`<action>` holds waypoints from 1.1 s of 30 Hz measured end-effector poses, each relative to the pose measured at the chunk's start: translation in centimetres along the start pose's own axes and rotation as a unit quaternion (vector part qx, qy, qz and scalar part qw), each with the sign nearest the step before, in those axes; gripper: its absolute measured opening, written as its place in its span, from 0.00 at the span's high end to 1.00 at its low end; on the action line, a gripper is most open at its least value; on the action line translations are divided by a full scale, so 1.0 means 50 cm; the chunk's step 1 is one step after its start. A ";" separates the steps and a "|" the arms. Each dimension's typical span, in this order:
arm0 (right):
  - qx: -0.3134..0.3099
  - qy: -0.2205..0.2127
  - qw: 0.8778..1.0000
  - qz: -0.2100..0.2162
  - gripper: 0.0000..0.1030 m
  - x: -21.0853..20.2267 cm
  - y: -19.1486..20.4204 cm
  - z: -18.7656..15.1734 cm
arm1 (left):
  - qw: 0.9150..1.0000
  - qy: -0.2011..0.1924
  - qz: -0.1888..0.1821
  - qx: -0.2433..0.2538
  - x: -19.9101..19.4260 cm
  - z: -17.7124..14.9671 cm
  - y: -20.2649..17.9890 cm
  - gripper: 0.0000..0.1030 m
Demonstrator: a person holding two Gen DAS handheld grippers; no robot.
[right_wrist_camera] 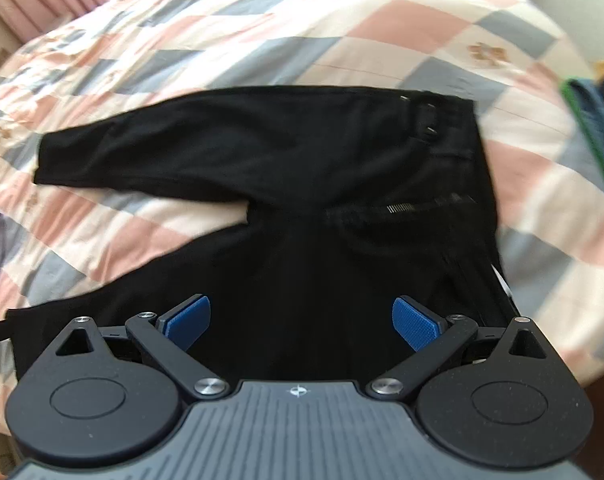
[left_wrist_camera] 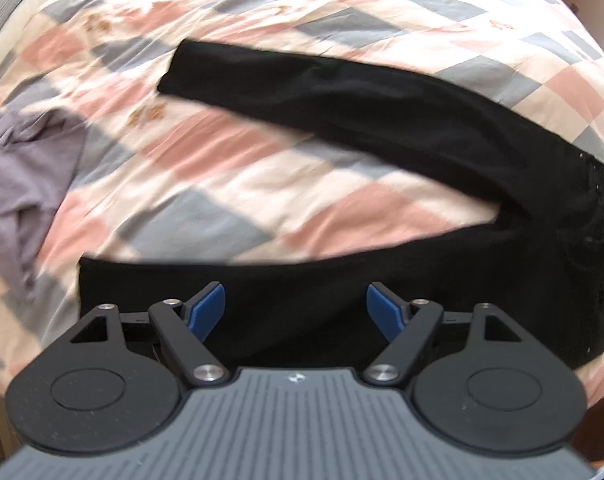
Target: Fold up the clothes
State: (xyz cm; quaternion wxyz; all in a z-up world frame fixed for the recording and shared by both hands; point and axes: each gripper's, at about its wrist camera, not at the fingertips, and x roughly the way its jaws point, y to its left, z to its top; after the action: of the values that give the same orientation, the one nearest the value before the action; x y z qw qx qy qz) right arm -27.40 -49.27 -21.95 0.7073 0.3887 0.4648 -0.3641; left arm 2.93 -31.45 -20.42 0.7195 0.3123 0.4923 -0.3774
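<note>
Black trousers (right_wrist_camera: 302, 168) flat on quilt (left_wrist_camera: 262, 184), L gripper (left_wrist_camera: 296, 308) & R gripper (right_wrist_camera: 302, 320) released

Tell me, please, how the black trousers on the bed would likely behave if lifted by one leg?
The black trousers lie flat and creased on the checked quilt, so probably floppy, draping from the grip. The waistband's metal hardware suggests that end hangs heavier. Woven cloth looks unlikely to slip.
</note>
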 end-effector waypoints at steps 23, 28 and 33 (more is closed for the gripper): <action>-0.240 -0.032 0.962 0.126 0.20 0.330 -0.072 0.443 | 0.889 -0.052 -0.098 0.445 0.478 0.520 -0.121 0.44; -0.293 -0.008 0.945 0.143 0.22 0.412 -0.034 0.514 | 0.882 -0.017 -0.128 0.453 0.551 0.556 -0.112 0.41; -0.340 0.060 0.925 0.155 0.24 0.492 -0.014 0.535 | 0.875 0.019 -0.156 0.457 0.618 0.579 -0.105 0.28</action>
State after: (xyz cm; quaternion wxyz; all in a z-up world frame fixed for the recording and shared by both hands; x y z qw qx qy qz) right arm -10.55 -77.11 -38.11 0.8157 0.2128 0.5360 -0.0457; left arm 19.25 -65.24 -40.76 0.4187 0.5324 0.3205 -0.6622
